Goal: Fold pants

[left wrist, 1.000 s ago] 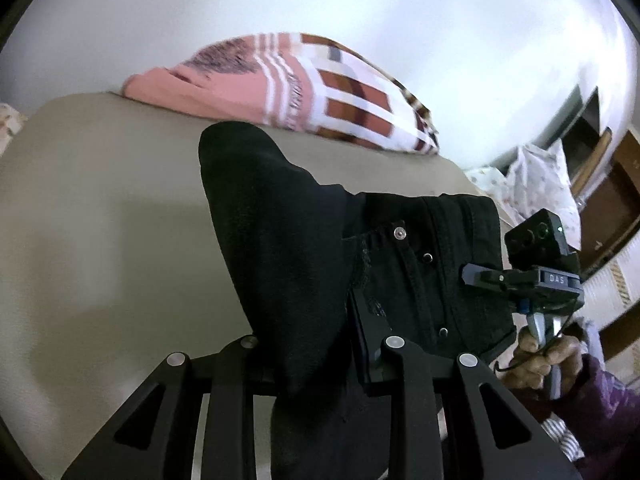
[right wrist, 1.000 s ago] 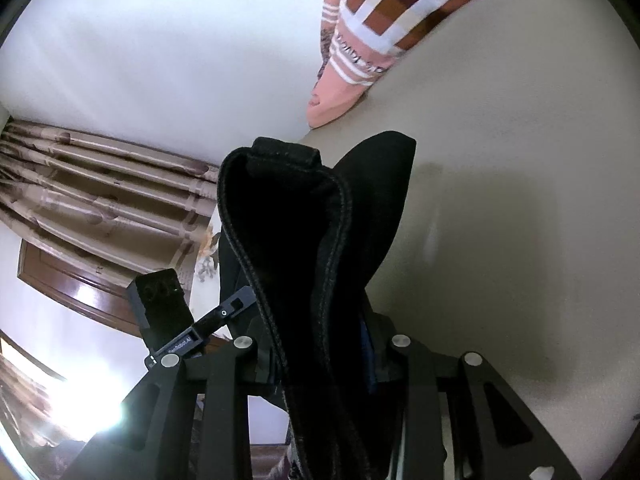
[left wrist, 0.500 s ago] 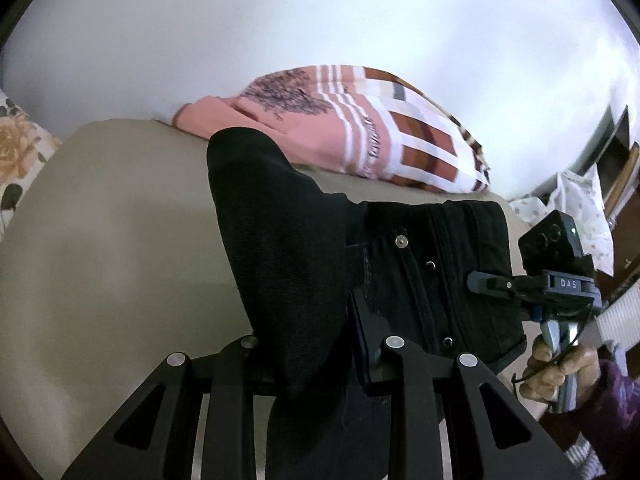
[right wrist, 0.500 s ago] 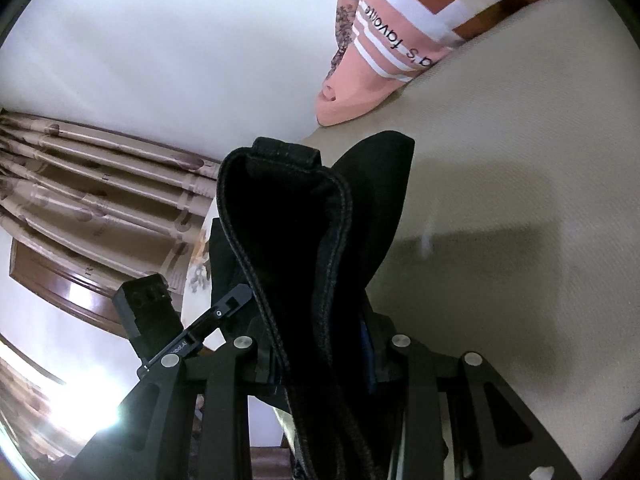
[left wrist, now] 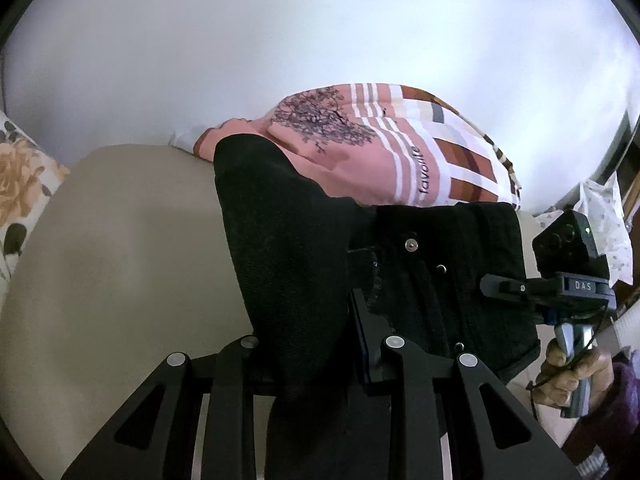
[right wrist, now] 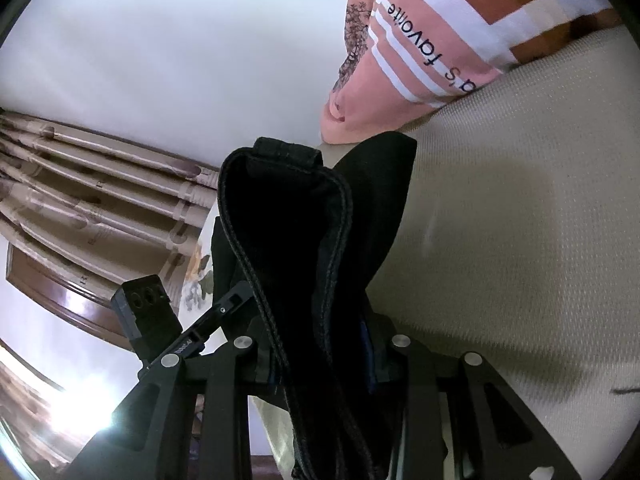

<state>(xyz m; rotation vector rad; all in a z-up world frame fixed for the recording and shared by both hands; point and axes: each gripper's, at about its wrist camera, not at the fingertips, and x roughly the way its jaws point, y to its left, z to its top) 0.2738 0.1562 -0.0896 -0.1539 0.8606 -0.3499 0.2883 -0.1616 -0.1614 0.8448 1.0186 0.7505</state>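
The pants (left wrist: 304, 248) hang between both grippers above the bed (left wrist: 120, 248). The left gripper (left wrist: 320, 344) clamps one end of the waistband; the right gripper (right wrist: 320, 344) clamps the other end, to the right in the left wrist view. A hand (left wrist: 572, 372) holds the right gripper's handle. Behind the pants, a folded blanket (left wrist: 400, 160) lies on the bed against the wall (left wrist: 280, 40). A pillow (left wrist: 20, 184) lies at the bed's left edge. In the right wrist view, curtains (right wrist: 80, 200) hang left of the pants.
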